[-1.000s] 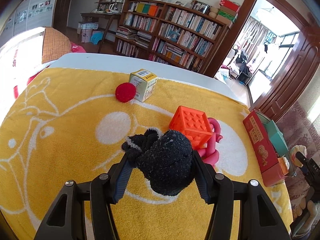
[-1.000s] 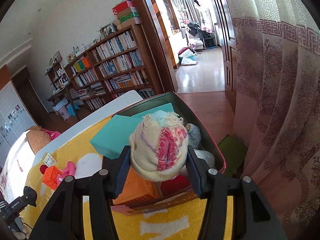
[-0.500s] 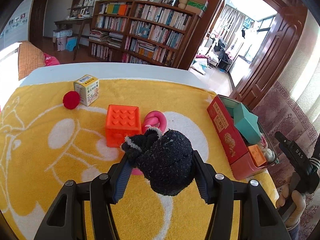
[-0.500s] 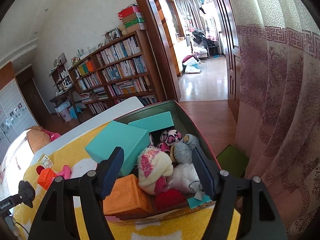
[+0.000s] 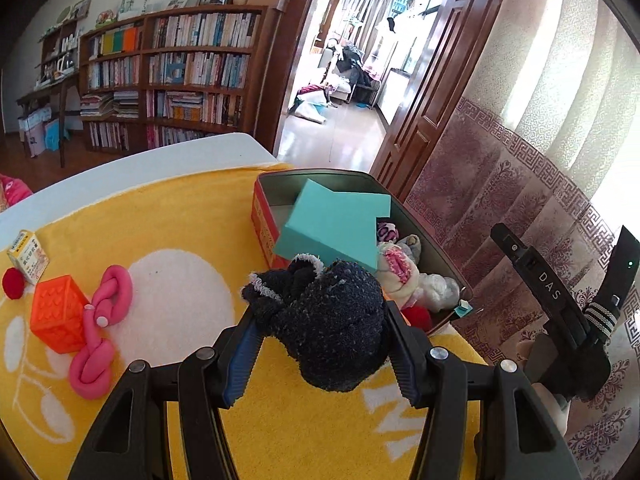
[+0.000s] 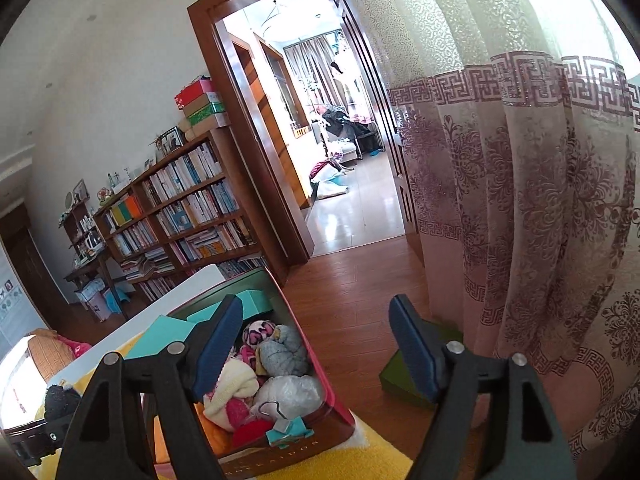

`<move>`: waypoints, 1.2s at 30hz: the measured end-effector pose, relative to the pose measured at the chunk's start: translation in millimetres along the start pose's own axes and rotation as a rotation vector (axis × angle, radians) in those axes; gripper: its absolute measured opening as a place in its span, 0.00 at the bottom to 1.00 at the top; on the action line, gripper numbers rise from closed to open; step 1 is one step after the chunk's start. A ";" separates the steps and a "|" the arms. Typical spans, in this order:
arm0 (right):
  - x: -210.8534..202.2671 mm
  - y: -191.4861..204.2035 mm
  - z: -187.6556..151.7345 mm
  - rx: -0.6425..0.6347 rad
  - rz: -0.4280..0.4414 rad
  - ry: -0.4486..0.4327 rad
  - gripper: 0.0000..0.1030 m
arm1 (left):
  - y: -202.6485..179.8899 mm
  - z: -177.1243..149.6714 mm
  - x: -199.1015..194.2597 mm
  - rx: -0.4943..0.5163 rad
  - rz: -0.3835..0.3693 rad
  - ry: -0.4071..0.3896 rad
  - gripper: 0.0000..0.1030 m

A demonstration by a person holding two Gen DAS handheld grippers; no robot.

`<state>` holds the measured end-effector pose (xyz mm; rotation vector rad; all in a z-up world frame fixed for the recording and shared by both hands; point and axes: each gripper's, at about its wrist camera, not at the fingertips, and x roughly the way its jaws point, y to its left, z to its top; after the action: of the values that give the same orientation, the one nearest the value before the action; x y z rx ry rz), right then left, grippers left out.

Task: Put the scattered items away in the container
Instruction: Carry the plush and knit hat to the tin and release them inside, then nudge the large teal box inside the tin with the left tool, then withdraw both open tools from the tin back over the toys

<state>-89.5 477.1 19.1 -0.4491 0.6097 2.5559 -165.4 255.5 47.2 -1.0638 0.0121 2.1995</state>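
Carrying step in hand, by the look of it. At nine o'clock on the yellow-towelled surface (image 5: 168,220): red ball (image 5: 13,285), orange cube (image 5: 58,313), pink knot toy (image 5: 100,328), all unpacked. Centre: left gripper (image 5: 320,344), fingers clamped on black sock (image 5: 328,320), near the container (image 5: 424,216) at one o'clock. Right gripper (image 6: 316,344), fingers apart, empty, beside the container. Next, probably: over the rim, release among the socks.

A white tabletop (image 5: 192,148) carries a yellow towel (image 5: 192,208); on the towel lie a red tin (image 5: 262,220), orange cube (image 5: 56,314), pink knotted toy (image 5: 100,336), small carton (image 5: 28,256) and red ball (image 5: 12,284).
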 end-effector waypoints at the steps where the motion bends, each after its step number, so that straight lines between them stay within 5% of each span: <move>1: -1.0 -3.9 1.0 0.018 -0.009 -0.005 0.77 | -7.7 2.4 6.3 0.014 -0.007 0.007 0.57; 17: -0.1 -12.3 1.6 0.079 0.053 0.023 0.77 | -15.6 46.3 98.7 0.023 0.093 0.091 0.58; 21: 1.9 -12.8 1.1 0.080 0.056 0.028 0.77 | -4.2 58.9 111.3 0.006 0.070 0.089 0.58; 27: 6.4 -9.0 -2.0 0.061 0.055 0.046 0.77 | -0.9 69.3 103.8 -0.034 -0.036 0.056 0.62; 29: 7.0 -7.1 -3.2 0.056 0.057 0.050 0.77 | -2.8 71.7 96.4 -0.030 -0.036 0.033 0.75; 36: 7.0 -1.7 -6.5 0.017 0.046 0.041 0.77 | 5.7 66.5 77.0 -0.059 -0.034 0.016 0.75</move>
<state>-93.2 477.9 10.2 -0.4878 0.6629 2.5891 -247.7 314.6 36.3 -1.1062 -0.0632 2.1727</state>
